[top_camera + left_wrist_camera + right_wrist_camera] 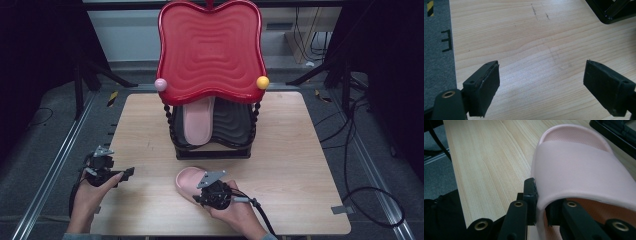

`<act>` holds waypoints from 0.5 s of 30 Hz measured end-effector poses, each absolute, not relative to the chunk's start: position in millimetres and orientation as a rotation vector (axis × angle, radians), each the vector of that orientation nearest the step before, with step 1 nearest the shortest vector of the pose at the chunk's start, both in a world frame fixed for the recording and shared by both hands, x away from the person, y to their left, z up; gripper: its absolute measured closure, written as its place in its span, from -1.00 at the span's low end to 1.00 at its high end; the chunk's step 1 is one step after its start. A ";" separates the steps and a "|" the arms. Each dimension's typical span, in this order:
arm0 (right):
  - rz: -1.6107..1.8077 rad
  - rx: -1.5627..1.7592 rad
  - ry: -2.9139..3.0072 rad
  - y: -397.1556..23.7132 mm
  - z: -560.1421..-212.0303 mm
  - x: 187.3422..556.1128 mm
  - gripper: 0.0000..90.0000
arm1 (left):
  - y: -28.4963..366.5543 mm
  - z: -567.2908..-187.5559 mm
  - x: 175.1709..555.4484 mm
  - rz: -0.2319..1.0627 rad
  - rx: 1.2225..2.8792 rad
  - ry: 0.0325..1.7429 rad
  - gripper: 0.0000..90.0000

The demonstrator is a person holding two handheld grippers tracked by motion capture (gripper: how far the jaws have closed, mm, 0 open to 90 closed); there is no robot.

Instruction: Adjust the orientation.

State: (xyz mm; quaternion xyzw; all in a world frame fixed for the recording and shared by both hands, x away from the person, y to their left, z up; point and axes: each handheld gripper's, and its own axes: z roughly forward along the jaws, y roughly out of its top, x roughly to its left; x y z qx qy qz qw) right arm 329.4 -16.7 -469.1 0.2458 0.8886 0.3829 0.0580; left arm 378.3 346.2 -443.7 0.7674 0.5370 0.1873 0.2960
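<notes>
A pink slipper (187,181) lies on the wooden table (300,165) in front of a two-tier rack. My right gripper (202,192) is shut on the side wall of that pink slipper (579,170), one jaw outside and one inside under the strap. A second pink slipper (197,120) rests on the rack's lower black shelf (232,125), under the red wavy top shelf (210,47). My left gripper (126,173) hovers near the table's left edge, held in a hand. In the left gripper view its fingers (486,87) stand wide apart over bare wood, nothing between them.
The rack has a pink ball (160,84) and a yellow ball (262,82) at its front corners. Grey floor, metal rails and black cables (360,150) surround the table. A black tripod leg (100,70) stands at the back left.
</notes>
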 end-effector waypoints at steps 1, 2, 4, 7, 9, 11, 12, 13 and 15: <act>1.160 0.745 2.693 -16.7 -469.1 329.4 0.80 | 346.2 -443.7 378.3 0.498 2.041 1.428 -0.71; 1.165 0.742 2.693 -17.3 -468.8 329.5 0.81 | 346.1 -443.3 378.2 0.498 2.043 1.429 -0.71; 1.171 0.752 2.687 -19.9 -465.8 327.9 0.81 | 346.2 -443.5 378.1 0.499 2.040 1.430 -0.71; 1.194 0.759 2.668 -26.7 -459.2 324.3 0.81 | 346.6 -444.2 378.4 0.497 2.045 1.430 -0.71; 1.221 0.770 2.641 -36.5 -452.3 318.4 0.81 | 344.4 -444.6 378.6 0.499 2.049 1.427 -0.72; 1.236 0.780 2.631 -40.8 -449.9 316.6 0.81 | 343.5 -444.5 378.6 0.497 2.053 1.422 -0.74; 1.244 0.790 2.618 -45.3 -447.3 315.0 0.81 | 343.0 -444.5 378.8 0.498 2.051 1.422 -0.74; 1.253 0.802 2.602 -50.9 -444.0 313.3 0.81 | 342.9 -444.7 378.9 0.499 2.050 1.422 -0.76; 1.271 0.821 2.582 -59.7 -438.3 311.2 0.82 | 342.7 -445.8 379.3 0.499 2.050 1.424 -0.83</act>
